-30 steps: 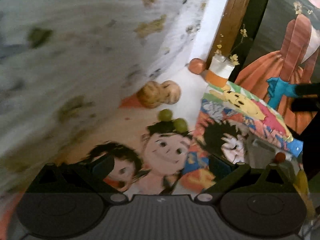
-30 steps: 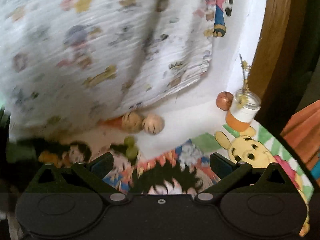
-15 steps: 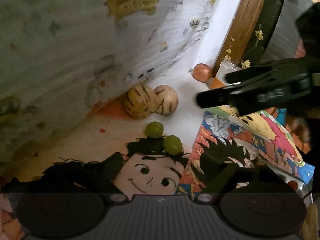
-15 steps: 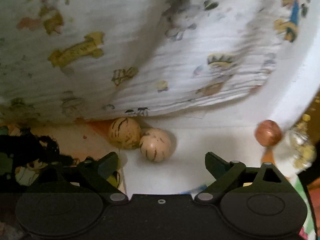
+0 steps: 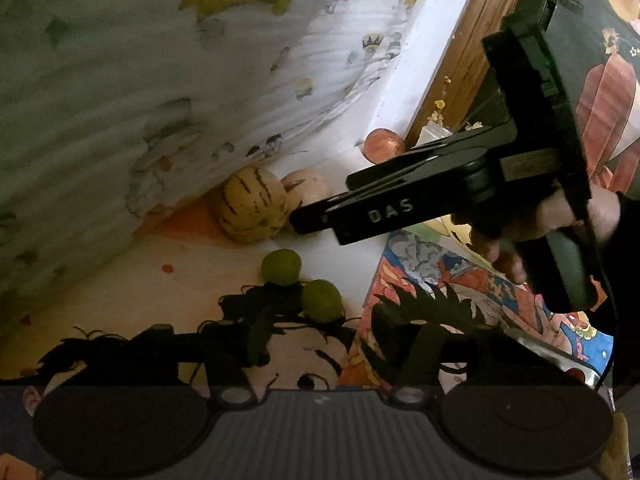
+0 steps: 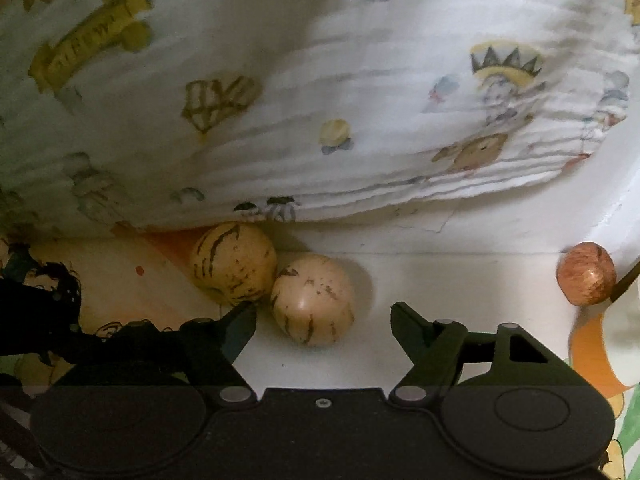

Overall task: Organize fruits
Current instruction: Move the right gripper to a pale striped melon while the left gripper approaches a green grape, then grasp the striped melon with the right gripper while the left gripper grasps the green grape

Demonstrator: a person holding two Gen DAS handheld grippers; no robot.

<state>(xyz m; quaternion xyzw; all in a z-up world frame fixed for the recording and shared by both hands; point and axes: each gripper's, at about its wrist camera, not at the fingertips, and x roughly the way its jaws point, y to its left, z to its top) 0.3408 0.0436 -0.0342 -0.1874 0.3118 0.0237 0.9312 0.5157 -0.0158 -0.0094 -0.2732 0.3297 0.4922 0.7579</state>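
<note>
Right gripper [image 6: 322, 320]: jaws closing, straddling the paler striped melon [image 6: 313, 300]. Melon sits between the tips, pads not on it yet; gaps show on both sides. Left fingertip [image 6: 240, 322] is down by the seam where the two melons meet.

Left gripper [image 5: 332, 344]: jaws also closing, nothing between them. It's dim there and the tips blend into the dark cartoon print, so the contact call is low confidence. Nearer green fruit [image 5: 322, 300] sits just ahead of the tips, second green fruit [image 5: 281, 266] just behind it; the two look to be touching.

Paler melon is touching the yellower striped melon [image 6: 234, 268], which is tucked against the hem of the white printed cloth [image 6: 280, 100]. Both rest on the white surface [image 6: 440, 280] at the edge of the cartoon-print mat [image 5: 160, 280].

Reddish-brown round fruit [image 6: 586, 278] is well apart on the right, beside an orange-and-white vase [image 6: 592, 344].

Left-wrist view: right gripper body [image 5: 400, 204] crosses the frame, marked "DAS", covering most of the paler melon. The person's hand [image 5: 560, 220] grips its handle. Wooden frame [image 5: 460, 60] runs up behind.
</note>
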